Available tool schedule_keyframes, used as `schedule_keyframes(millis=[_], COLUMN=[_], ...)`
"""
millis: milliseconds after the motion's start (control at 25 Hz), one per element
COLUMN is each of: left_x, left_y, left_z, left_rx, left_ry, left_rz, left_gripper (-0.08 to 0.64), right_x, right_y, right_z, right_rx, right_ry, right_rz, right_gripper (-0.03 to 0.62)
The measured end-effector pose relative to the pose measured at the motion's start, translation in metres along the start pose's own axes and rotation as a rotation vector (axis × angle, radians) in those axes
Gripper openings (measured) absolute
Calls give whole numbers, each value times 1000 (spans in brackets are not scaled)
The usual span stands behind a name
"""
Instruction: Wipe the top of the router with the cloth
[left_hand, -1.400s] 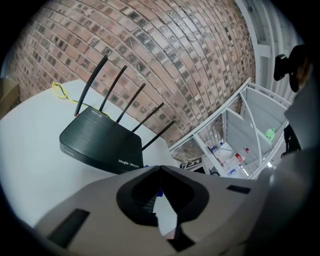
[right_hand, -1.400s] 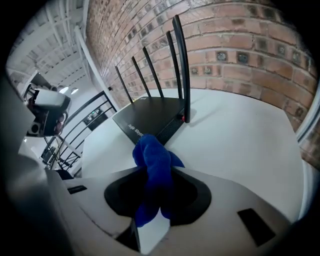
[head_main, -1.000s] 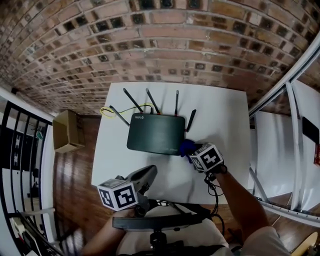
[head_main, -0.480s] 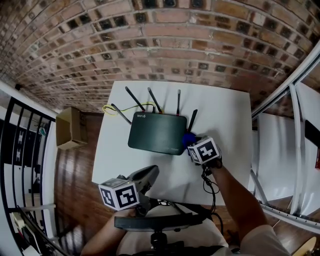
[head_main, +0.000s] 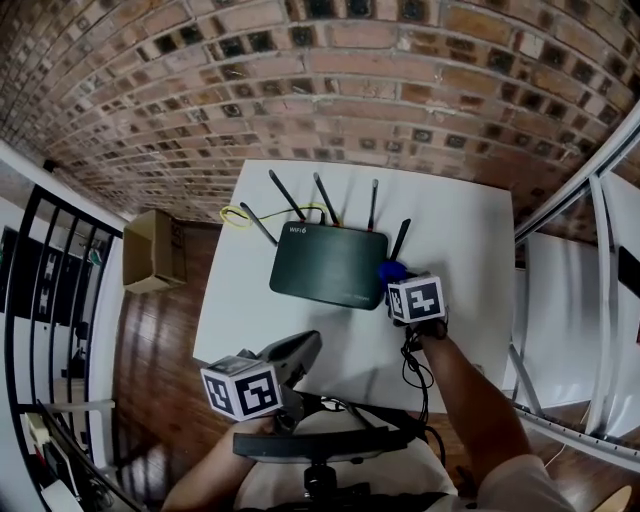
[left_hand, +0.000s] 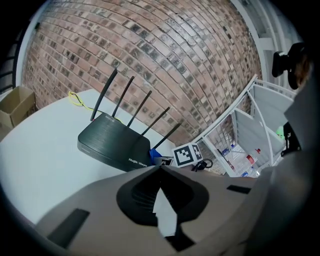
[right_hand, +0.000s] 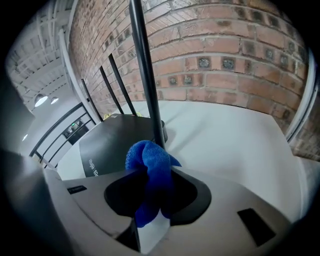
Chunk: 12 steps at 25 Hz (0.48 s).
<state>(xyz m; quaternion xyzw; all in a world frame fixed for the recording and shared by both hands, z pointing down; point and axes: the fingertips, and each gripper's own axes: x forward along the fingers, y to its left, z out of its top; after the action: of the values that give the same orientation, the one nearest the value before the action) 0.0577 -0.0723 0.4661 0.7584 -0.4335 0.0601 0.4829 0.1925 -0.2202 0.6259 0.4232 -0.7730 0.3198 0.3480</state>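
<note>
A dark flat router with several thin antennas lies on the white table; it also shows in the left gripper view and the right gripper view. My right gripper is shut on a blue cloth, whose tip sits by the router's right end, close to the nearest antenna. Whether the cloth touches the router I cannot tell. My left gripper hangs shut and empty over the table's near edge, well short of the router.
A yellow cable loops behind the router's left end. A cardboard box stands on the wooden floor left of the table. A brick wall rises behind. White railing runs along the right.
My right gripper has carried the blue cloth a little farther forward, from the router's front right corner to its right end beside the antenna. The left gripper has stayed put.
</note>
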Motion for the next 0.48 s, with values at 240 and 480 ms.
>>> schedule_keyframes(millis=[240,480], left_x=[-24,-46], left_y=[21,54], left_z=[6,21], left_rx=[-5,-3], left_ry=[-34,-29], left_rz=[20,-19], left_gripper=[28,28], right_x=[-26,-66], right_y=[6,40], right_z=[-5,6], right_rx=[135,268], right_ry=[-91,-245], right_rz=[-36,-102], right_gripper=[121,121])
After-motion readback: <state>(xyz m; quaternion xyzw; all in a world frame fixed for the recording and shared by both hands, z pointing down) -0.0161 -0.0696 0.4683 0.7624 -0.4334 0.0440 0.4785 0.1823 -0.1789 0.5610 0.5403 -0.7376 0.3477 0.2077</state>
